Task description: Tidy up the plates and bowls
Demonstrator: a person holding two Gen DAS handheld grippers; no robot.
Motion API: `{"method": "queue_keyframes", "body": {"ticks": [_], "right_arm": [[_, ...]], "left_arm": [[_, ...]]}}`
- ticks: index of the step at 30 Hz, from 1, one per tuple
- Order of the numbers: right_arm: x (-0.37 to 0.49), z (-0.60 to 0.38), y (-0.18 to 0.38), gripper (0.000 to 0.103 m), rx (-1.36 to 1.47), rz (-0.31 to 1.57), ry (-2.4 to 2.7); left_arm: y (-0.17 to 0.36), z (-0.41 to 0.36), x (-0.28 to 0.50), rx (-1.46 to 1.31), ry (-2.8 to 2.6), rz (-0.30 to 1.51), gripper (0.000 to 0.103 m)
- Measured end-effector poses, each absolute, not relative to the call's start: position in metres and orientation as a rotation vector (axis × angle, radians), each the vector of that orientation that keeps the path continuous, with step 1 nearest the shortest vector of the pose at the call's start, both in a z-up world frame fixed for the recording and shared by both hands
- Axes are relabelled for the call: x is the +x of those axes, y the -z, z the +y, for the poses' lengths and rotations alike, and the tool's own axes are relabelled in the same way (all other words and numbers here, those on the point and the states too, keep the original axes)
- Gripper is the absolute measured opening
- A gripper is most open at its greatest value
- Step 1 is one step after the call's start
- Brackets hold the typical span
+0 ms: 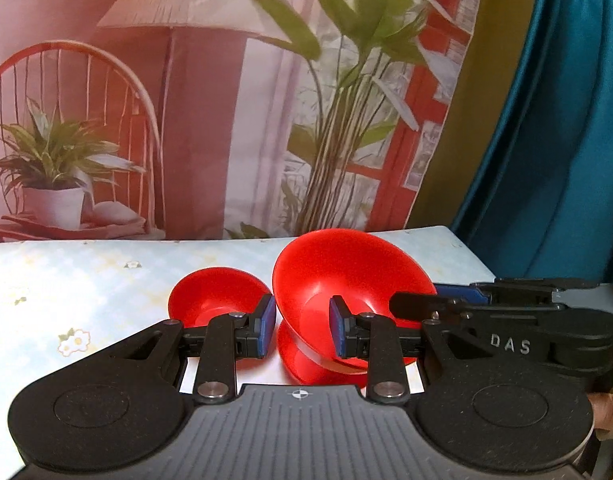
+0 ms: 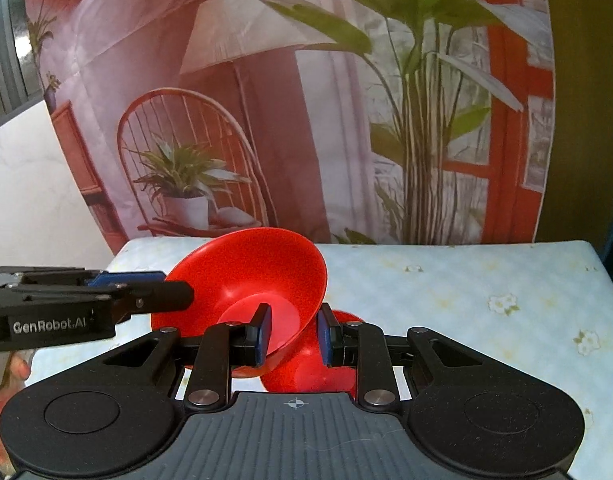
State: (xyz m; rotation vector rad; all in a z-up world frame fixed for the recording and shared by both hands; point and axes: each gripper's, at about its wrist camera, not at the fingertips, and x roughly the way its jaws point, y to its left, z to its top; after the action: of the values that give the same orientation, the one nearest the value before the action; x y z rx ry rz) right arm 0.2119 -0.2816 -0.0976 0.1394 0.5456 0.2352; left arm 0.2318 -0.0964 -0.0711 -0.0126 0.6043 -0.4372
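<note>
A large red bowl (image 1: 346,276) is tilted on its side above the table, its opening toward the back. My left gripper (image 1: 302,332) has its blue pads on either side of the bowl's near rim and looks shut on it. My right gripper (image 2: 294,336) also grips the same bowl's rim (image 2: 258,280) from the other side. A smaller red bowl (image 1: 214,296) sits upright on the table to the left. A red dish or bowl (image 1: 306,364) lies under the tilted bowl; it also shows in the right wrist view (image 2: 306,372).
The table (image 2: 466,288) has a pale blue flowered cloth. A printed backdrop (image 1: 226,100) with plants and a chair hangs behind it. A teal curtain (image 1: 566,120) hangs at the right. The table's right edge is near the curtain.
</note>
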Motion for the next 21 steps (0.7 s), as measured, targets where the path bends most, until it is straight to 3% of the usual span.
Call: {"method": "queue_keyframes", "body": {"ticks": [21], "right_arm": [[0.263, -0.296, 0.15, 0.023, 0.131, 0.641, -0.176]], "left_arm": [[0.132, -0.111, 0.268, 0.006, 0.468, 0.732, 0.031]]}}
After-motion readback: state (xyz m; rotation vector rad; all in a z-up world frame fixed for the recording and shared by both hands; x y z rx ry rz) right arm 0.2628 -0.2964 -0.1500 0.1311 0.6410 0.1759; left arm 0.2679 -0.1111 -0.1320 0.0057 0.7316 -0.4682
